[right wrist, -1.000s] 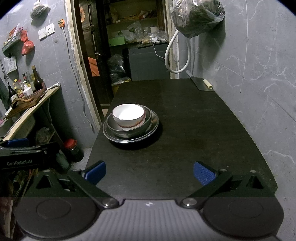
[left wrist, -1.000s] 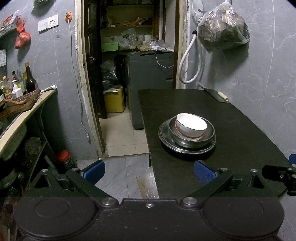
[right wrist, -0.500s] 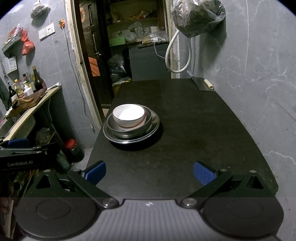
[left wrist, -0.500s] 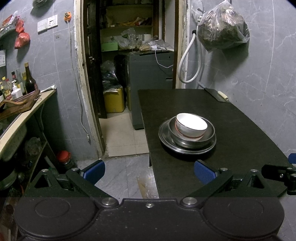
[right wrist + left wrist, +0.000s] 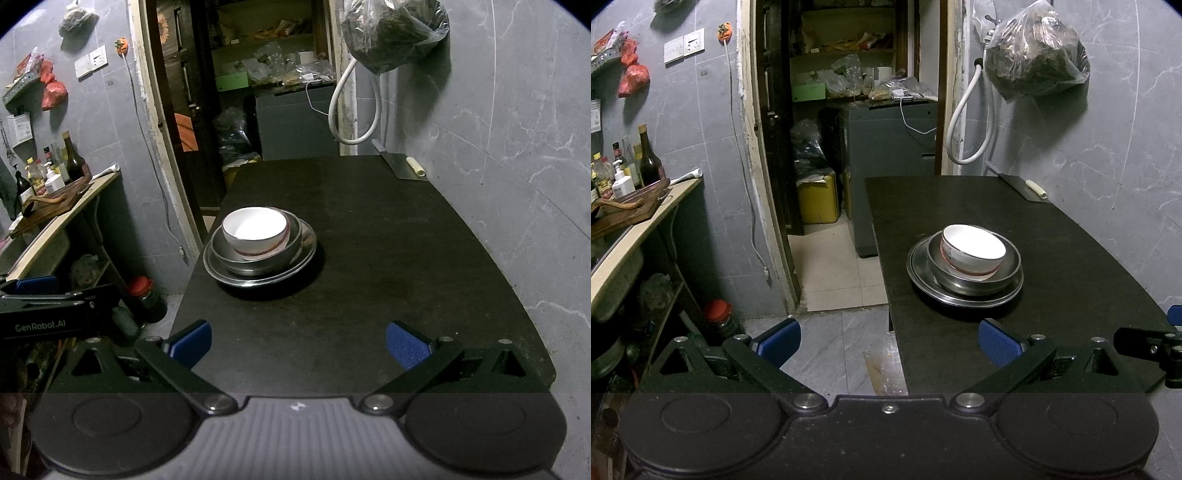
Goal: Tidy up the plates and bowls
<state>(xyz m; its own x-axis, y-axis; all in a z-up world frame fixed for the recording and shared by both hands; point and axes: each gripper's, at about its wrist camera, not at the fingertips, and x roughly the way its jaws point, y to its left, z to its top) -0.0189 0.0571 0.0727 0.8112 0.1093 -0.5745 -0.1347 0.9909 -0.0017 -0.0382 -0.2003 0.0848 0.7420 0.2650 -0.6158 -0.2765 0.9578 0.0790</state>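
Note:
A white ceramic bowl [image 5: 973,249] [image 5: 255,230] with a red band sits inside a steel bowl [image 5: 1010,264] [image 5: 291,245], which rests on a steel plate [image 5: 918,273] [image 5: 308,251] on the black table [image 5: 1071,266] [image 5: 388,240]. My left gripper [image 5: 888,338] hovers open at the table's near left corner, its left finger over the floor. Over the near edge of the table my right gripper [image 5: 299,341] is open and holds nothing. Both stay well short of the stack.
A cleaver [image 5: 1023,186] [image 5: 404,168] lies at the table's far right by the tiled wall. A counter [image 5: 646,221] with bottles and a wooden board stands on the left. A jar with a red lid [image 5: 718,319] sits on the floor. A doorway opens behind.

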